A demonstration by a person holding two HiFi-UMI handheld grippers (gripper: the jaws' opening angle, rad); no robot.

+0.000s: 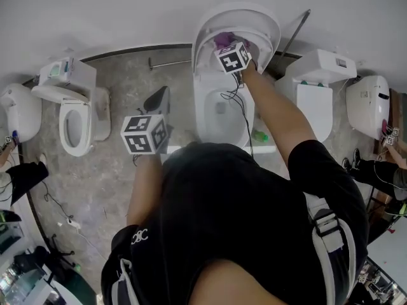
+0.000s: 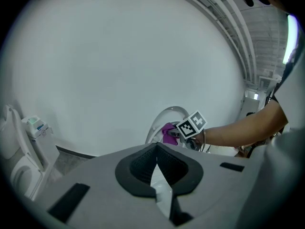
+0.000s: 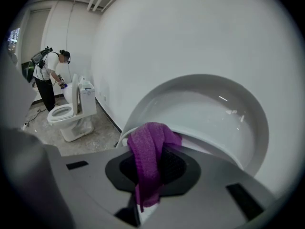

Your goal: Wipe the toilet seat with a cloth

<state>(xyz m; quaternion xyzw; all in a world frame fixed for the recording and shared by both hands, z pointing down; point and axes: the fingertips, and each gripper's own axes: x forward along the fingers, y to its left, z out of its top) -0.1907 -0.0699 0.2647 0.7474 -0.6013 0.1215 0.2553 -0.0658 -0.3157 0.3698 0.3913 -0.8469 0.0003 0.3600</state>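
Mid-wipe, by the look: right gripper (image 1: 226,46) clamped on purple cloth (image 1: 222,40), up at raised toilet seat (image 1: 202,49), 12 o'clock. Left gripper (image 1: 159,101) shut tight, nothing in it, idling approx 9 o'clock of bowl (image 1: 205,110). Next, prob: sweep cloth round seat w/ steady pressure. Cable (image 1: 238,103) draped over bowl, so snag risk. Neighbour toilets 9 (image 1: 75,122) & 3 o'clock (image 1: 321,68), well apart.

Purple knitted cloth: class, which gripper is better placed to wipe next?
Right: the right gripper is shut on the purple knitted cloth at the white toilet lid; the left gripper is empty, farther back.
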